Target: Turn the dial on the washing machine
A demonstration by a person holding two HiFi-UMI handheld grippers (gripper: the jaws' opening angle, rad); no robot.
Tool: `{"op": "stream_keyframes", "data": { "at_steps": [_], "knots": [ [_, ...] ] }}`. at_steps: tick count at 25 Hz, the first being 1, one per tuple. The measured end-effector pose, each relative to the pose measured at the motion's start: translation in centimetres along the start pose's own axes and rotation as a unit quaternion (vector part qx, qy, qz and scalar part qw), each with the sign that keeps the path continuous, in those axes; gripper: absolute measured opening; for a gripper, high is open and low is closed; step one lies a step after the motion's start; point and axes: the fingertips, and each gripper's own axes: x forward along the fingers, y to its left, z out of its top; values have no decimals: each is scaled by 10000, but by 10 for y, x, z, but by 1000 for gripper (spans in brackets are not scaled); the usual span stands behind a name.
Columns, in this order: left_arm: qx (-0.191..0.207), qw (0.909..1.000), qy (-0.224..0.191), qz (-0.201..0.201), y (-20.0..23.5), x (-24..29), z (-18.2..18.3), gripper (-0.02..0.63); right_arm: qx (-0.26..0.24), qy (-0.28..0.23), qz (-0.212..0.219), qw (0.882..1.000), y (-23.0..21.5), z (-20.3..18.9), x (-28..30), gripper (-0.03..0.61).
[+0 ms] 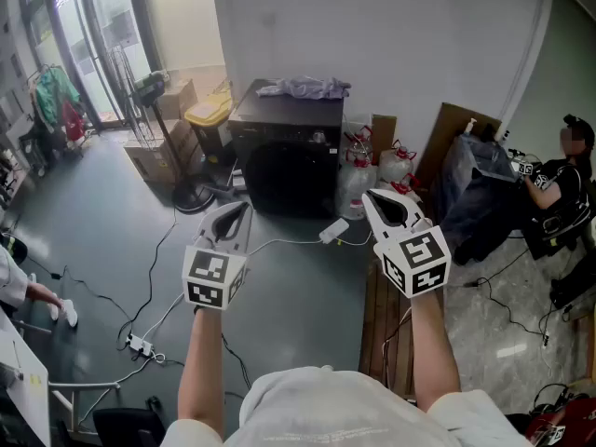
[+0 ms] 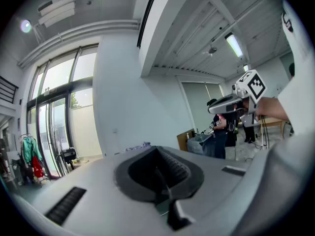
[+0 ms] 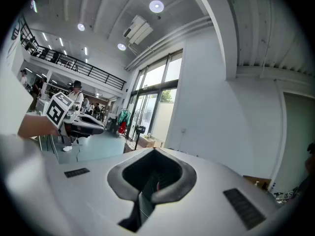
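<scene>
**Head view.** The left gripper (image 1: 240, 214) and right gripper (image 1: 372, 201) are held side by side, well apart, both pointing forward. The black washer (image 1: 289, 161) stands on the floor well ahead of both, roughly between their lines of aim and somewhat nearer the left gripper's. Neither gripper touches it. Its dial is too small to make out. A cloth (image 1: 304, 88) lies crumpled on the washer's top. A white power strip (image 1: 333, 230) lies on the floor between the two gripper tips, short of the washer. Red-capped bottles (image 1: 358, 170) stand ahead of the right gripper, just beside the washer. Boxes (image 1: 160, 152) stand ahead and to the left of the left gripper. A seated person (image 1: 559, 184) is far out to the right of the right gripper.

**Left gripper view.** The jaws are pressed together with nothing between them. The cloth shows just over the jaw tips, and the gripper's own body hides the washer beneath it. The right gripper is at the right, about level. Glass doors (image 2: 54, 127) stand far to the left.

**Right gripper view.** The jaws are closed tight and empty. The left gripper is at the left, about level. The glass doors are ahead and slightly left. The washer is not visible past the gripper body.
</scene>
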Motion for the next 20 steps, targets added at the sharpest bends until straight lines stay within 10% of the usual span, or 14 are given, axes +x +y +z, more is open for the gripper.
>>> {"op": "stream_keyframes", "data": {
  "at_steps": [20],
  "knots": [
    [-3,9997,201,123,-24,53,-11,15,434,-69,105,9990,-64,-44,11,14]
  ]
}}
